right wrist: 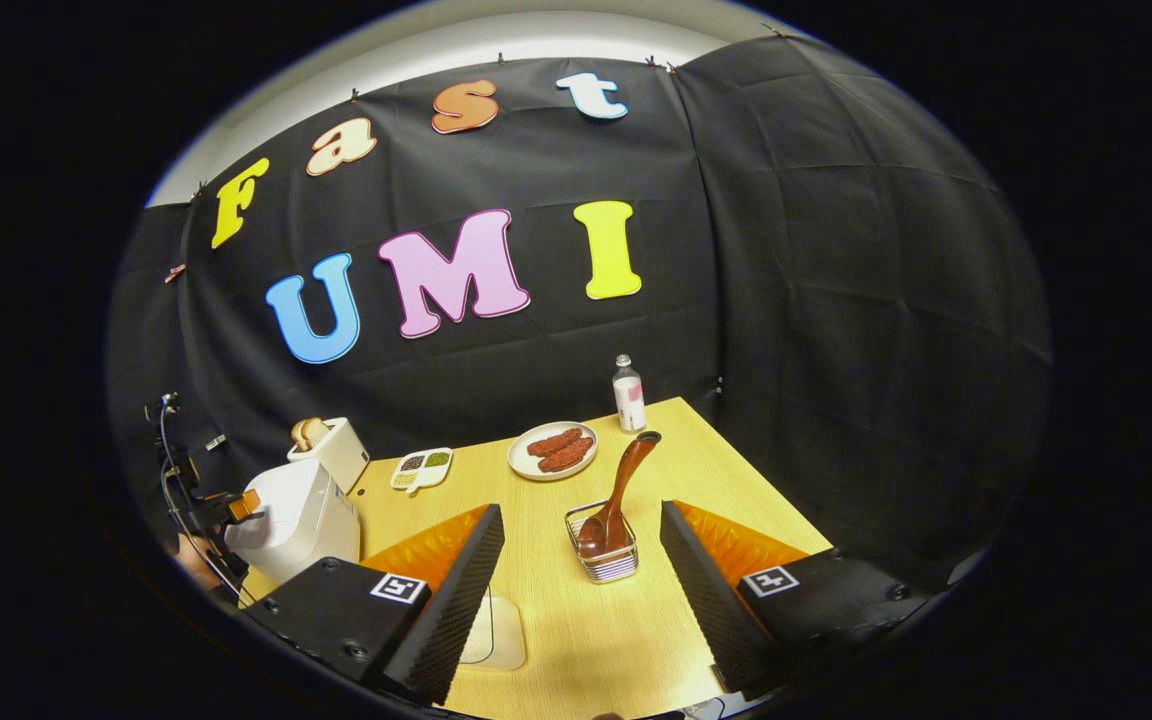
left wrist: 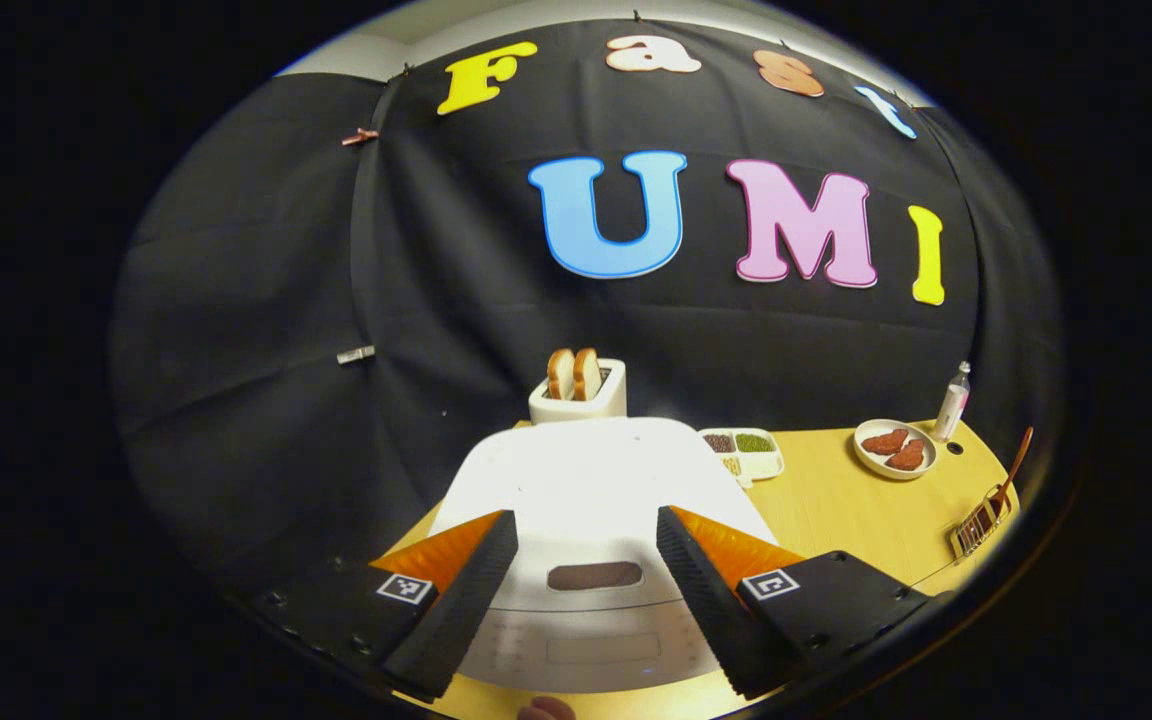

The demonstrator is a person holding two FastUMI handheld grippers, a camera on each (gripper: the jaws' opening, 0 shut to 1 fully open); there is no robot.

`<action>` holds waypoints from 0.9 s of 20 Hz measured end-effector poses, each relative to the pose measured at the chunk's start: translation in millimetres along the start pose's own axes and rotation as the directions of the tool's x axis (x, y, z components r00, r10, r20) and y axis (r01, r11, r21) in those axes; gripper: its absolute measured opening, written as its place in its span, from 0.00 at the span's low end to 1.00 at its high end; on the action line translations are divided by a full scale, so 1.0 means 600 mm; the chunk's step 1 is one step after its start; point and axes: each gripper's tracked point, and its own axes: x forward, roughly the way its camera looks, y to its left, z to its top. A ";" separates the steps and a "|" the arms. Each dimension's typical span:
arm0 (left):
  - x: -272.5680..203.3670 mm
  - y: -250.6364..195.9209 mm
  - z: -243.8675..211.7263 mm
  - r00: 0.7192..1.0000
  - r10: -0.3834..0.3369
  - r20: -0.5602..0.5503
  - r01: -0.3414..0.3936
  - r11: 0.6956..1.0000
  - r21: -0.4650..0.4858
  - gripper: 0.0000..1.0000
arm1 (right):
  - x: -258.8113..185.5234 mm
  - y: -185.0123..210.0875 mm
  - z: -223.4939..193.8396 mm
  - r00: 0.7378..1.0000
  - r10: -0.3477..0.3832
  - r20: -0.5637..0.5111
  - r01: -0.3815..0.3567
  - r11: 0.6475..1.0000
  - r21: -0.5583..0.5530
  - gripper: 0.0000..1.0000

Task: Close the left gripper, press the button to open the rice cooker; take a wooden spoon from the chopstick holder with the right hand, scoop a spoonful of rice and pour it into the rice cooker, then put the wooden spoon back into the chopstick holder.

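The white rice cooker (left wrist: 596,480) stands shut just ahead of my left gripper (left wrist: 586,518), which is open, its fingers either side of the dark oval button (left wrist: 594,575) and above it. In the right gripper view the cooker (right wrist: 291,515) sits at the table's left edge. A wooden spoon (right wrist: 621,490) leans bowl-down in the wire chopstick holder (right wrist: 604,560), straight ahead of my open right gripper (right wrist: 581,512) and a little beyond its fingertips. The same holder (left wrist: 981,522) with its spoon (left wrist: 1014,465) appears far right in the left gripper view.
On the wooden table (right wrist: 556,640) stand a toaster (right wrist: 331,445) with bread, a divided tray of grains (right wrist: 421,468), a plate of meat (right wrist: 553,450) and a small bottle (right wrist: 628,393). A flat white object (right wrist: 494,630) lies partly behind my right gripper's left finger.
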 end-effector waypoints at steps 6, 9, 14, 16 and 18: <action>-0.064 -0.012 0.063 0.992 -0.066 0.106 0.069 0.997 -0.029 0.96 | -0.003 0.010 0.027 0.999 -0.004 0.052 0.005 1.000 -0.027 0.98; -0.106 -0.024 0.099 0.983 -0.102 0.151 0.108 0.994 -0.033 0.96 | -0.014 0.033 0.058 0.994 0.009 0.113 0.003 0.995 -0.104 0.98; -0.177 -0.043 0.151 0.962 -0.158 0.223 0.164 0.986 -0.011 0.96 | -0.030 0.105 0.108 0.975 0.071 0.210 -0.020 0.971 -0.237 0.98; -0.203 -0.052 0.159 0.955 -0.181 0.236 0.189 0.982 -0.013 0.96 | -0.036 0.132 0.122 0.967 0.093 0.238 -0.030 0.966 -0.256 0.99; -0.224 -0.054 0.156 0.952 -0.193 0.238 0.199 0.980 -0.004 0.96 | -0.042 0.159 0.130 0.959 0.117 0.259 -0.044 0.961 -0.271 0.99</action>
